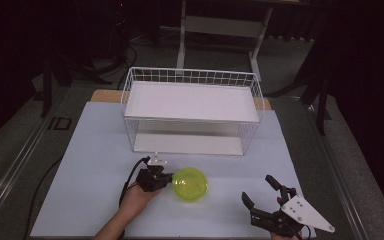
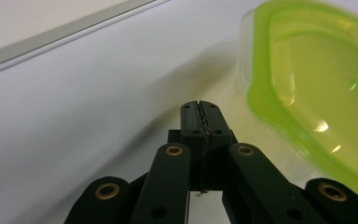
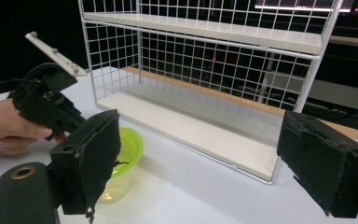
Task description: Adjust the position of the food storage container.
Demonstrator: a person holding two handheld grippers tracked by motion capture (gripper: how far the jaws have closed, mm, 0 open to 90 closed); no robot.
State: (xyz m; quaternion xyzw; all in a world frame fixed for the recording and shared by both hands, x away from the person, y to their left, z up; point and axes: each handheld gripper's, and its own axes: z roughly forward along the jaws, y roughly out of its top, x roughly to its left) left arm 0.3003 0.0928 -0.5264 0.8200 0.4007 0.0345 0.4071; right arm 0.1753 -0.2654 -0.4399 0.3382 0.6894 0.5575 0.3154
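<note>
Resting on the table [image 1: 95, 150] before the wire shelf rack [image 1: 192, 110], the green-lidded container [image 1: 190, 184] sat just beside the left gripper [image 1: 166, 176], jaws closed on nothing. The right gripper [image 1: 260, 192] gaped wide. Next, opening to grasp the rim seemed called for.

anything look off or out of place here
Nothing stands out. The green-lidded tub sits upright on the table, lid on, no spill. The rack stands square. Left gripper is shut beside the tub; right gripper is open.
</note>
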